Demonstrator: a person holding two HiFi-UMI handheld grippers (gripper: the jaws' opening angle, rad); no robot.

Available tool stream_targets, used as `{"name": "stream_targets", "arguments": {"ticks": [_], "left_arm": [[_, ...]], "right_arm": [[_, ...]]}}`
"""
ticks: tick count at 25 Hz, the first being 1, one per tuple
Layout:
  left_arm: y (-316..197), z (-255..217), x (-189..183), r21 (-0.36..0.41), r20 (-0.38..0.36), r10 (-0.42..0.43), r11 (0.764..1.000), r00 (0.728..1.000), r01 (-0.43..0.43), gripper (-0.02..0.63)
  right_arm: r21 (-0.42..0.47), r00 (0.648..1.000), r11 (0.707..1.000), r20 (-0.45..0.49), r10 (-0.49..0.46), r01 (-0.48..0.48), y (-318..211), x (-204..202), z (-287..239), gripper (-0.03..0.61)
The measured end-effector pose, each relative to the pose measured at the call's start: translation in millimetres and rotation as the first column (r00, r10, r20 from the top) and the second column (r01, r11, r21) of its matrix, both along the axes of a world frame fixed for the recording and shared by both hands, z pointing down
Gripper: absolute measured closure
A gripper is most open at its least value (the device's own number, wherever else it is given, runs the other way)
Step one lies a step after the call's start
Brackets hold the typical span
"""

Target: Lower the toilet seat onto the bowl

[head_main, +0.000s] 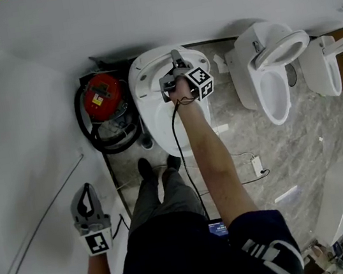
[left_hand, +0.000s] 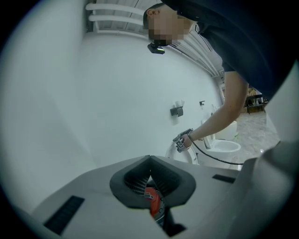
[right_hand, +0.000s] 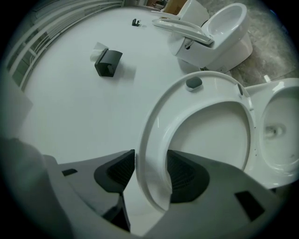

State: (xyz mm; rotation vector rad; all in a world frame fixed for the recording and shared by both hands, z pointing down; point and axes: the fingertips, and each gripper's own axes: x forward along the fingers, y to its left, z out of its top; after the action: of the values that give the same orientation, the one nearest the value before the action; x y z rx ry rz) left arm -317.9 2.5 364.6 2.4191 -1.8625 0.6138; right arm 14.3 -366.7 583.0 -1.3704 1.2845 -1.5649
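The right gripper [right_hand: 150,171] is closed on the seat [right_hand: 156,133]: its two dark pads [right_hand: 117,173] sit on either side of the white rim at the seat's free front end, one on the outer edge and one on the inner. The seat is still raised off the bowl [right_hand: 279,140]. It stands near upright, with its long axis running up from the hinge at the back of the bowl to the gripped end. Its underside, with a small grey bumper [right_hand: 194,83], faces the gripper's camera. In the head view the person's bare right arm [head_main: 210,159] reaches out over the bowl to that rim.

The bowl lies open beside the seat, showing its white inside and the outlet at the bottom; nothing else can be made out in it.

The left gripper [head_main: 87,201] hangs well to the left of the bowl, close to a white wall [head_main: 21,124]. Its jaws are together at the tips with nothing gripped.

A red vacuum [head_main: 101,94] with a black hose stands just left of the bowl. Two more toilets [head_main: 271,82] stand to the right of the bowl, both with seats up. A black holder [right_hand: 107,62] is fixed to the wall behind the bowl.
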Motion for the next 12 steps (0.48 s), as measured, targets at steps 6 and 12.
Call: {"name": "stream_targets", "arguments": {"ticks": [6, 12], "left_arm": [[1.0, 2.7, -5.3, -0.005, 0.0, -0.01, 1.0, 1.0, 0.01, 0.589], [1.2, 3.0, -6.2, -0.007, -0.007, -0.014, 1.0, 1.0, 0.014, 0.589]], "right_arm": [[-0.003, 1.0, 1.0, 0.01, 0.006, -0.006, -4.4, -1.1, 3.7, 0.357], [0.008, 1.0, 1.0, 0.014, 0.009, -0.009, 1.2, 0.1, 0.9, 0.362]]}}
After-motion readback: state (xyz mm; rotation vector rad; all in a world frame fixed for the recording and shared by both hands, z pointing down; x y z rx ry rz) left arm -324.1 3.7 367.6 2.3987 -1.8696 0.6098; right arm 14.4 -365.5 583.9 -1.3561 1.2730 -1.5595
